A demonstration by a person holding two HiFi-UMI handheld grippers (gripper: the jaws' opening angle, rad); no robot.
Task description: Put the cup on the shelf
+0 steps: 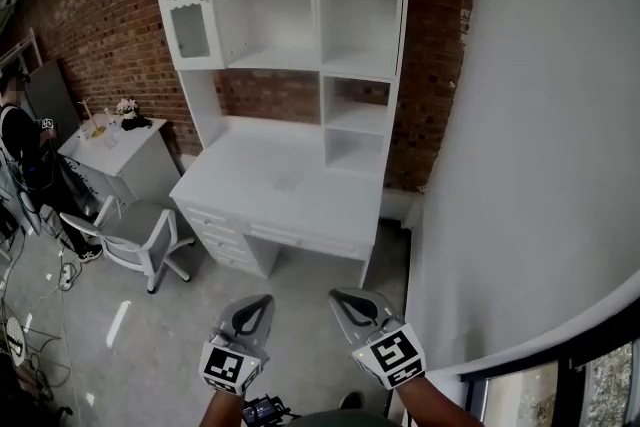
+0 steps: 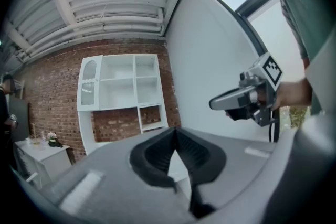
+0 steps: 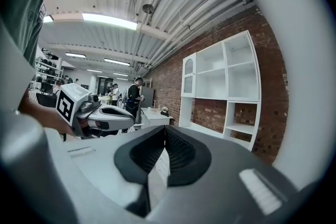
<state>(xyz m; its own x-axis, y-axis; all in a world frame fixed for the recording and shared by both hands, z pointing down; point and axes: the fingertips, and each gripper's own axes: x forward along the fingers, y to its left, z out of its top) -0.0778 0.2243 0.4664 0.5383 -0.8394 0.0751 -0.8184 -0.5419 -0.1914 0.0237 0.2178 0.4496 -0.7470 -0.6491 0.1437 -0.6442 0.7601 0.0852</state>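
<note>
The white shelf [image 1: 313,15] stands against red brick [image 1: 440,65], with left tool [image 1: 255,307] and right tool [image 1: 348,300] closed, empty.

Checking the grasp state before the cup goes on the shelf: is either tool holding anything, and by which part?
Nothing is held. The left tool and the right tool both have their jaws closed together, with nothing between them.
</note>
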